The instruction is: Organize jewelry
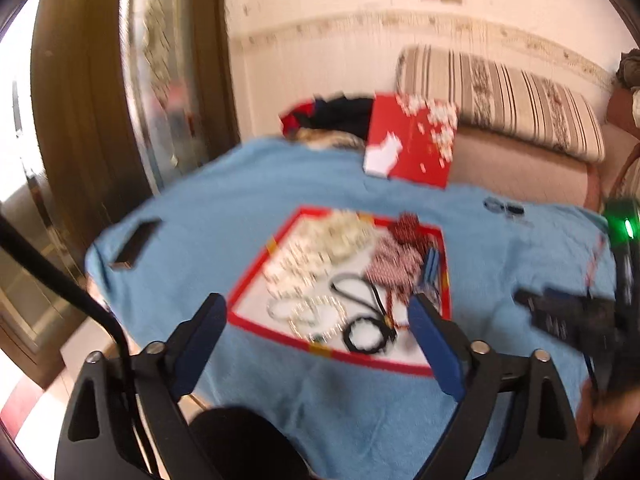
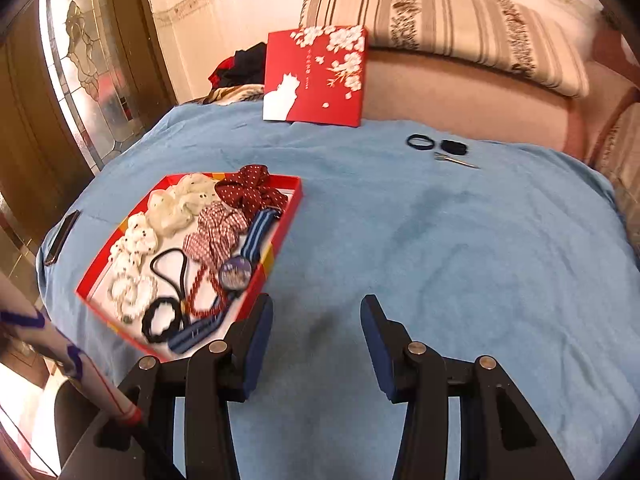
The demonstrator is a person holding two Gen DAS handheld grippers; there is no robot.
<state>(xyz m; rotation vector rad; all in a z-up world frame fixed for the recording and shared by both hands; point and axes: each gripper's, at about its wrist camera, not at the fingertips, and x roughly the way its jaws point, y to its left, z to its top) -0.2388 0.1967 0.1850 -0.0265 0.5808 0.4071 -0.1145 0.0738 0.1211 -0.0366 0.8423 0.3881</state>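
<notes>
A shallow red box [image 2: 286, 216] lies on a blue cloth [image 2: 440, 240] at the left. It holds white and red scrunchies [image 2: 224, 228], black hair ties [image 2: 162, 318], a red bead bracelet, pearl bracelets and a striped-strap watch [image 2: 236, 274]. The box also shows blurred in the left wrist view [image 1: 256, 272]. My left gripper [image 1: 316, 312] is open and empty, hovering over the box's near edge. My right gripper [image 2: 316, 312] is open and empty over bare cloth, just right of the box. Two black hair ties [image 2: 420, 142] and a metal clip [image 2: 456, 160] lie far back.
The red box lid [image 2: 316, 76] with white cat and blossoms leans against a striped sofa [image 2: 460, 20]. A dark phone [image 2: 62, 236] lies at the cloth's left edge. Clothes [image 2: 240, 66] are heaped behind. A glass door [image 2: 88, 60] stands at left.
</notes>
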